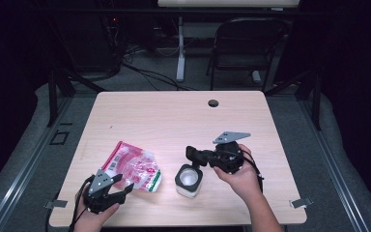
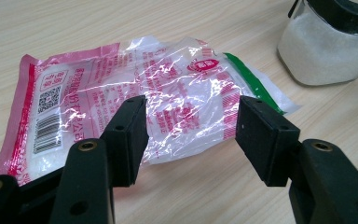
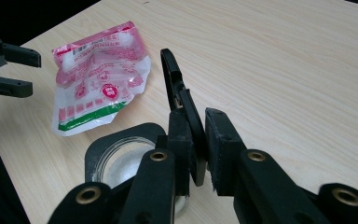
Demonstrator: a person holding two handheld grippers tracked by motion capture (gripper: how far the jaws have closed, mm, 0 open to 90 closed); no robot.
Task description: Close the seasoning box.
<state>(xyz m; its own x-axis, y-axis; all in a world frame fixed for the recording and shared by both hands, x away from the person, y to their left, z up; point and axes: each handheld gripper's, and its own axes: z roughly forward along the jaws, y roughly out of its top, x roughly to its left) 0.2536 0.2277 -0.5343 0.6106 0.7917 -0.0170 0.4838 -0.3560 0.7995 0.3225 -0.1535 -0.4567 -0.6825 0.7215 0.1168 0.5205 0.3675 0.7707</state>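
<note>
Light wood-grain table, a small round grommet hole near its far edge. A clear jar with a black collar stands near the front edge, filled with white granules — sugar or salt, the view does not settle which. Its black hinged lid is swung up and open, standing on edge above the jar's far side. The right gripper, held level in the person's right hand just right of the jar, has its jaws closed onto that lid: in the right gripper view the thin black plate sits squeezed between the two pads. The jar mouth lies open below, white contents visible. Left of the jar, just beside it but apart, lies a crumpled plastic packet — pink and red print, barcode and QR code at one end, a green stripe at the other, partly clear with some white contents inside. The left gripper hovers at the packet's near edge with its jaws spread wide, pads clear of the film, nothing between them pressed.
</note>
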